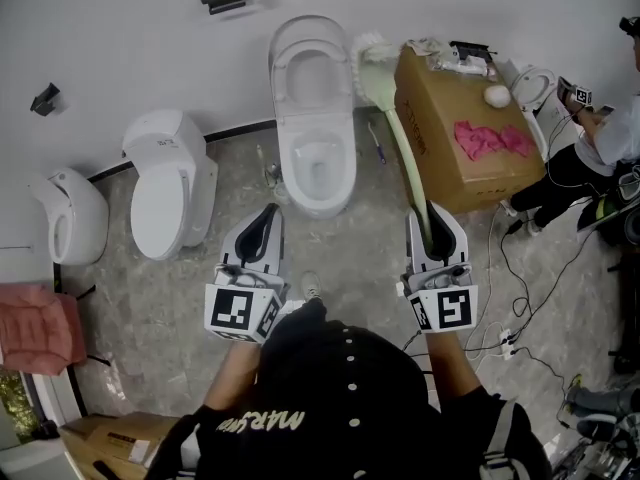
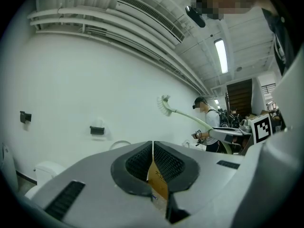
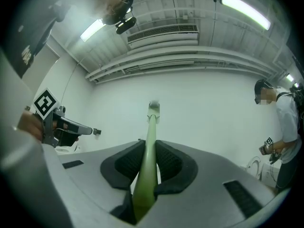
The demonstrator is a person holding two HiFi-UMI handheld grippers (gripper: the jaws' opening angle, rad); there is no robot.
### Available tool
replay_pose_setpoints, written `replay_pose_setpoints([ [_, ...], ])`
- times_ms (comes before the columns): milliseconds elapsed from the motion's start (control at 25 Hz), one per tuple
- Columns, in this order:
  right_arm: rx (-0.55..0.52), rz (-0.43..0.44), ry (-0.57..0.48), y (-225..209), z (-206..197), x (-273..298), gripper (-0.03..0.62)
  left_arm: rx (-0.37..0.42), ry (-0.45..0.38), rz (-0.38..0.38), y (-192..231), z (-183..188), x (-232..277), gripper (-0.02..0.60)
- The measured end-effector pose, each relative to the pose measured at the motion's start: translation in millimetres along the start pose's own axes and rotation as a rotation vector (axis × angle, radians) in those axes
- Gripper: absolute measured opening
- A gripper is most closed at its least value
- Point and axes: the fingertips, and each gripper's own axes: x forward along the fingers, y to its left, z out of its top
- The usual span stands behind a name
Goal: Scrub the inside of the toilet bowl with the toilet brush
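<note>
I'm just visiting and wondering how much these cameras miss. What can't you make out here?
Toilet bowl, head view: too small and washed out to tell whether it is dirty.
Brush head, right gripper view: end-on and small, bristles unclear.
Brown patch low between the jaws of the left gripper, left gripper view: too little shows to name it.
Bystander, head view: cut off by the right edge.

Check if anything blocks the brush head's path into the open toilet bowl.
Nothing visible does. The right tool grips the toilet brush, whose head is raised just right of the toilet bowl; the lid is up, and the cardboard box sits on the brush's other side.
</note>
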Motion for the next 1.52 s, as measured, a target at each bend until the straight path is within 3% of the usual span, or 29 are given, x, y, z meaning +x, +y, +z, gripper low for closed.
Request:
replay_pose_setpoints([
  [680,-0.04,-0.057,0.042,9,-9,127,0.086,-0.03,-0.02,-0.061,107,14,79,0.034],
  [1200,0.011,-0.075,0.06,-8,-40,168,0.086,-0.042,0.023,-0.098,128,-7,128,0.035],
  [1520,0.007,-0.05,0.054,-44,-51,210,0.086,-0.033,0.023,-0.07,135,-3,180,0.034],
])
